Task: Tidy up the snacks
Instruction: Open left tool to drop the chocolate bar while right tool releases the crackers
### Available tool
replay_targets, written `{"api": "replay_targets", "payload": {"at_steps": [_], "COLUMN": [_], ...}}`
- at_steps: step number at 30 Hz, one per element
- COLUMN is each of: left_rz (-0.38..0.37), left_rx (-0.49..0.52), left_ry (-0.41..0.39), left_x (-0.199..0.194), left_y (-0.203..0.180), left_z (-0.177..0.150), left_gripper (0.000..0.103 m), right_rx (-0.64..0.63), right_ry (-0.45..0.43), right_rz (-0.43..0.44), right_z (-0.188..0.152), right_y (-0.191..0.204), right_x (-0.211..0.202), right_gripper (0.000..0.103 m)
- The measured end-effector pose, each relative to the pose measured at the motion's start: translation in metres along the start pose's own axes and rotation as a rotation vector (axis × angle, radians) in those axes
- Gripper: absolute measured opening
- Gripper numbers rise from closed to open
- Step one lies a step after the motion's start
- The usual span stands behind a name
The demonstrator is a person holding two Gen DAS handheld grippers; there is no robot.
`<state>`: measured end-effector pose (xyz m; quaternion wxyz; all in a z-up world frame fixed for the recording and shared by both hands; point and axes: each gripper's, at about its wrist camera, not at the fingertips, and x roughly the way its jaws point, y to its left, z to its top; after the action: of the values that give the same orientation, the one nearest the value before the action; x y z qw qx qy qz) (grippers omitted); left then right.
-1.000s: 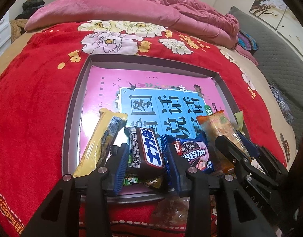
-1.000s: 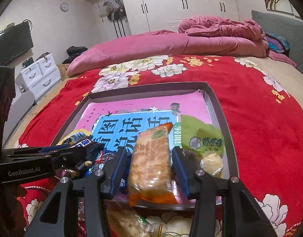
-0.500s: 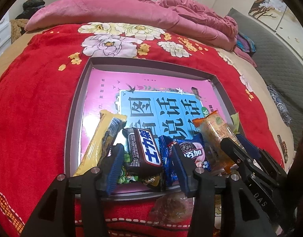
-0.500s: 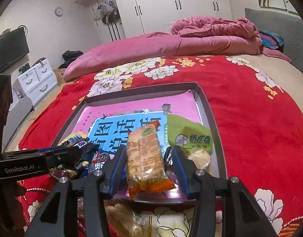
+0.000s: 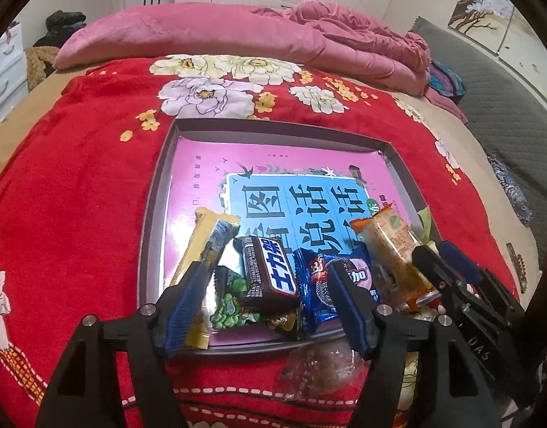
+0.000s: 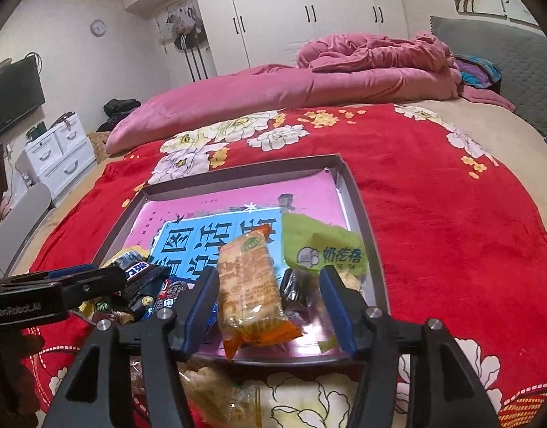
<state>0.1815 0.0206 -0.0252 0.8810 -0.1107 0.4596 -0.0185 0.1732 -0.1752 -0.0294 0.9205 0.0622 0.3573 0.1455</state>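
Both grippers hang over the near edge of the tray [image 5: 155, 214], where the snacks lie in a row. The left gripper [image 5: 264, 306] has just been opening, its jaws spread clear of the chocolate bar [image 5: 269, 271] between them. The right gripper [image 6: 269, 306] has likewise been opening, and the cracker packet [image 6: 248, 285] lies loose between its jaws. Both appear to be releases after placement.

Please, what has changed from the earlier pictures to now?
Both tools have just been opening. The left tool let go of the dark chocolate bar; the right tool released the orange cracker pack. Both snacks stay lying in the tray.
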Motion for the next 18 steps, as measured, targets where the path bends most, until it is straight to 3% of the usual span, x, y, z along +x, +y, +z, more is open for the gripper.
{"api": "replay_targets", "payload": {"at_steps": [13, 18], "left_rz": [0.013, 0.011], "left_rx": [0.009, 0.019], "left_ry": [-0.008, -0.010], "left_x": [-0.013, -0.018], "left_y": [0.002, -0.002], "left_z": [-0.004, -0.004], "left_gripper": [0.071, 0.071], "right_rx": [0.013, 0.018], "right_ry": [-0.053, -0.045], "right_rz": [-0.029, -0.024], "right_z": [0.003, 0.002], "right_y": [-0.006, -0.006], "right_x": [-0.018, -0.022], "right_gripper": [0.079, 0.081]}}
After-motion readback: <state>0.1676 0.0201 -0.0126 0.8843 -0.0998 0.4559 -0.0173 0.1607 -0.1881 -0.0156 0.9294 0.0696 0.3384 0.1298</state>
